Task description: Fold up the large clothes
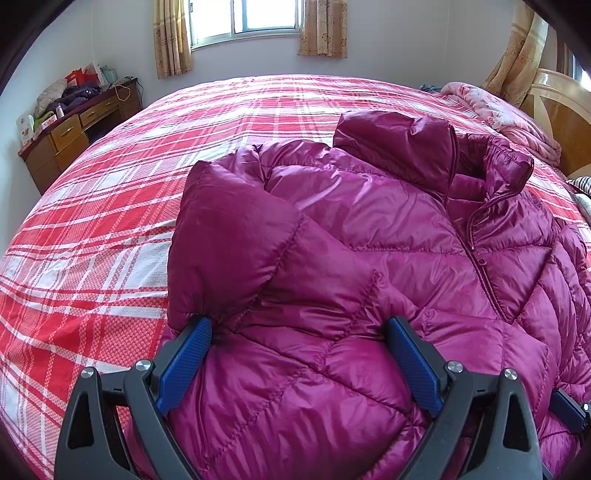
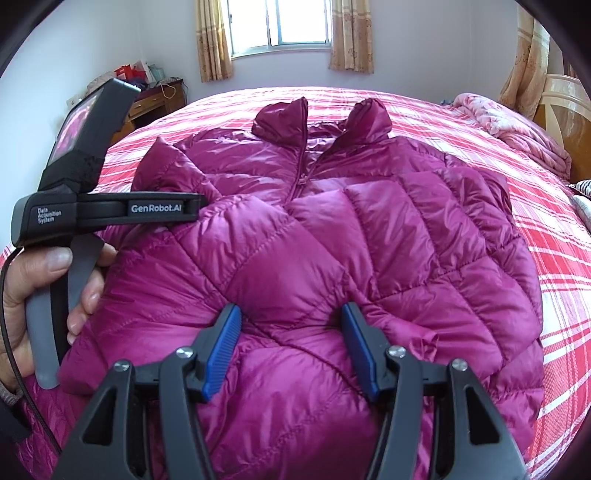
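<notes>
Jacket [image 2: 332, 236], magenta and quilted, lies front-up on the plaid bed [image 1: 92, 221], sleeves folded across its chest. Left gripper [image 1: 299, 328] and right gripper [image 2: 291, 314] rest on it, jaws wide, gripping nothing.

Both wrist views look close over the jacket [image 1: 369, 240] toward the window [image 2: 299, 22].

Jacket [image 1: 369, 236] hem cut off at 6 o'clock in both views. Headboard [image 1: 561, 122] clipped at 3 o'clock. Dresser [image 1: 74, 129] clutter at 10 o'clock too small to identify.
</notes>
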Demonstrator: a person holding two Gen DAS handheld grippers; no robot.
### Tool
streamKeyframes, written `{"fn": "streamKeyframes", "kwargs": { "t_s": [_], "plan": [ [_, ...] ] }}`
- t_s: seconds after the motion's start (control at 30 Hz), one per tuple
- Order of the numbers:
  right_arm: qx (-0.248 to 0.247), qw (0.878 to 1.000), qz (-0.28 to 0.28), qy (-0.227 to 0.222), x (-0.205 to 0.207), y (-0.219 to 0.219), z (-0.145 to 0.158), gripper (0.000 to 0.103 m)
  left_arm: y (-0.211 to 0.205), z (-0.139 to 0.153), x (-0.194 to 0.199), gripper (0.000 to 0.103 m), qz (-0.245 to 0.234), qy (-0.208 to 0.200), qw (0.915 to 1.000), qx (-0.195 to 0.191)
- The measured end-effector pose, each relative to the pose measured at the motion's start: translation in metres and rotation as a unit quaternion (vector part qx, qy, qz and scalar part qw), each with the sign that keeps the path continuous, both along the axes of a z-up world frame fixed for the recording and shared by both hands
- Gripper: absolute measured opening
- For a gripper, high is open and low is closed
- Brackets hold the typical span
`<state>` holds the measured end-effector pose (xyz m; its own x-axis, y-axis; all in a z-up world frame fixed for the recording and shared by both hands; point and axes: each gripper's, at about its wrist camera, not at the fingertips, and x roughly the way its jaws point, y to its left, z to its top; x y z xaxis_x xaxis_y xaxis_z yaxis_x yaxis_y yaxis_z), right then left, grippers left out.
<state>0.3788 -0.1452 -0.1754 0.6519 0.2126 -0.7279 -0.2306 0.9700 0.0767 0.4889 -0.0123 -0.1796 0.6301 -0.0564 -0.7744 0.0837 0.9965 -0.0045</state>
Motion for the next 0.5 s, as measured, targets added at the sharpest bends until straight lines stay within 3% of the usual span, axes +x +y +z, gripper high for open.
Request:
{"fn": "streamKeyframes", "kwargs": {
  "t_s": [0.5],
  "plan": [
    [0.006,1.0,0.002,0.003,0.0014,-0.0022,-0.0014,0.06,-0.0052,-0.003,0.0028,0.097,0.003,0.006,0.9998,0.02]
  ]
}}
